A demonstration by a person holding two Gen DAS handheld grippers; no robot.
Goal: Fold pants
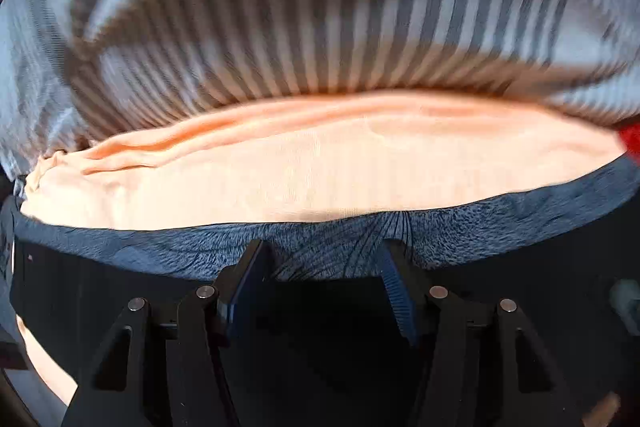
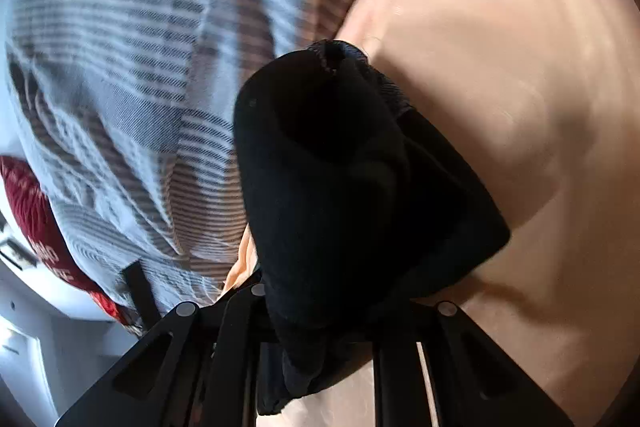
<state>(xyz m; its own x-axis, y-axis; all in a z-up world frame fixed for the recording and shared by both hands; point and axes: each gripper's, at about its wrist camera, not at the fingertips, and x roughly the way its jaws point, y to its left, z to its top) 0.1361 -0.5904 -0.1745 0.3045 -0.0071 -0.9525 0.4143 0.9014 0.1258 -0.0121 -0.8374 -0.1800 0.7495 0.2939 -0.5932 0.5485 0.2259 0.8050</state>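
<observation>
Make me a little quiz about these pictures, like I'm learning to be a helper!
1. True or false: the right hand-held gripper is closed on a bunch of the dark pants.
2. What colour is the plain cloth lying next to the pants? A) green B) peach C) purple
3. Fill in the gap: the bedding beyond the plain cloth has a ______ pattern.

Key: 1 true; 2 B; 3 striped.
</observation>
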